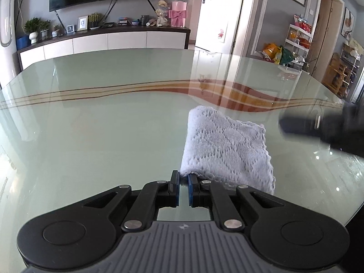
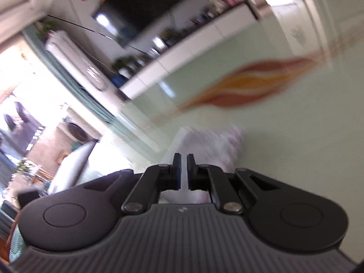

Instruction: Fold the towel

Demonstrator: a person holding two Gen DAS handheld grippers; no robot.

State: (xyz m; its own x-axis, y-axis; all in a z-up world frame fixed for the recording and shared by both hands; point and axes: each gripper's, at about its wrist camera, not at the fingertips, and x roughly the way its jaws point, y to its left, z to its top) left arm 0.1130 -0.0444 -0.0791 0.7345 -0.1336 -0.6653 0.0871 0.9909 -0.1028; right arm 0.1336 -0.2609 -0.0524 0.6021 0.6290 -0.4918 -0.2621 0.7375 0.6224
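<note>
Left claw [image 1: 183, 179] nearly closed, pads pinching near corner of white towel [image 1: 225, 145]. Towel folded, lying on glass counter [image 1: 113, 113] at 1 o'clock from claw. Right claw [image 2: 184, 159] closed; blurred towel [image 2: 211, 143] just beyond, grip unclear.

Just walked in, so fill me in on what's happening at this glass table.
A person is folding a white towel on the glass table with hand-held tongs. The towel already lies folded into a small bundle. The left tongs are nearly shut at its near corner, and a bit of cloth seems pinched between their tips. The right tongs are shut; their view is badly blurred, with a pale shape, likely the towel, just past them. Whether they grip it cannot be told.
</note>
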